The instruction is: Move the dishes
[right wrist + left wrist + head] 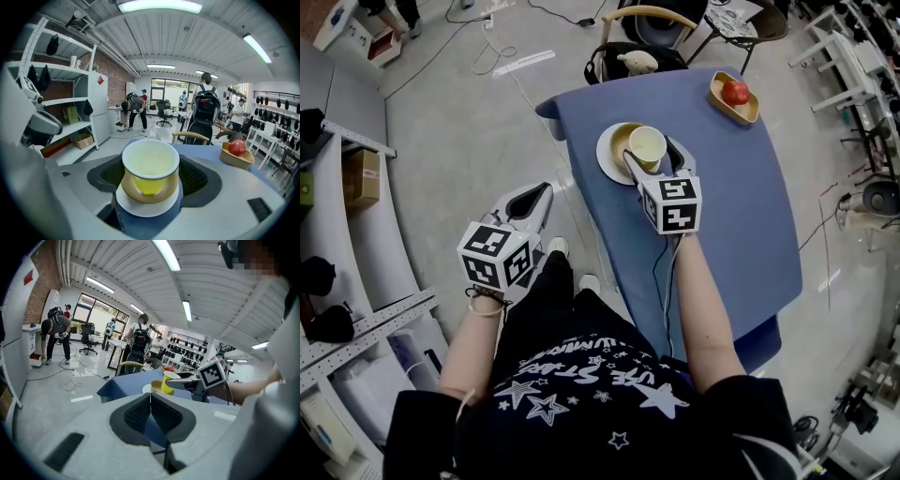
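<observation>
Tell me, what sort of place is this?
Probably a workshop or lab, not a home: metal shelving stands by a brick wall, cables trail over a bare concrete floor, and racks of hanging gear line the far side.

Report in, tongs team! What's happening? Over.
Left tongs shut, empty. Right tongs shut on yellow cup, at bowl and plate. Fruit dish well aside.

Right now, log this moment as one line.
right gripper: shut on yellow cup | yellow cup: over tan bowl on white plate | left gripper: shut, empty, beside table
</observation>
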The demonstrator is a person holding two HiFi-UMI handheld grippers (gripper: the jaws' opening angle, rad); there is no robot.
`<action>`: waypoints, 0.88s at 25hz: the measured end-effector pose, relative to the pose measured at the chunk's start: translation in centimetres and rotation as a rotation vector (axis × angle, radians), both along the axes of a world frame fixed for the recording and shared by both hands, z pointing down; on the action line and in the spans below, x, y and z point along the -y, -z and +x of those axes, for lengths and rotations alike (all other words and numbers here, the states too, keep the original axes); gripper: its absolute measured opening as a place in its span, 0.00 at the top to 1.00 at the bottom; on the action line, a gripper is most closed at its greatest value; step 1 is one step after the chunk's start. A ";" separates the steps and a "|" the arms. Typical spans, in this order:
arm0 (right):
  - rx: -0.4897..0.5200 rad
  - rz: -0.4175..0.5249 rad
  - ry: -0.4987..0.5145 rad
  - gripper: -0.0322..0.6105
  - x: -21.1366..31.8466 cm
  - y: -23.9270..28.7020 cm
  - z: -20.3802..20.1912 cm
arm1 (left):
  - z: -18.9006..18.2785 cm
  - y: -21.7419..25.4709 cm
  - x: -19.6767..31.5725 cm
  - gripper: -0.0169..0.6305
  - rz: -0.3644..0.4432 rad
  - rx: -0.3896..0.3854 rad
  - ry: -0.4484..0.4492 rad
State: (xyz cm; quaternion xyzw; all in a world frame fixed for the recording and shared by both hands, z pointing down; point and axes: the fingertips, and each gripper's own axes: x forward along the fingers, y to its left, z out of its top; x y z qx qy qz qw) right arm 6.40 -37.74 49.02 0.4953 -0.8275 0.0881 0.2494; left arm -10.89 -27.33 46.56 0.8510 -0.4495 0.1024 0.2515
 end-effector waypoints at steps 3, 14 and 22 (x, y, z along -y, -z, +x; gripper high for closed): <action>0.027 0.016 -0.004 0.39 -0.6 2.0 -0.1 | 0.3 0.7 -0.3 0.94 0.012 -0.010 -0.006; 0.083 0.054 0.038 0.39 -2.9 6.9 -3.1 | 0.4 2.6 -2.6 0.94 0.050 -0.019 0.000; 0.097 0.038 0.110 0.39 -3.1 6.1 -7.9 | -2.3 2.5 -3.4 0.94 0.045 -0.006 0.043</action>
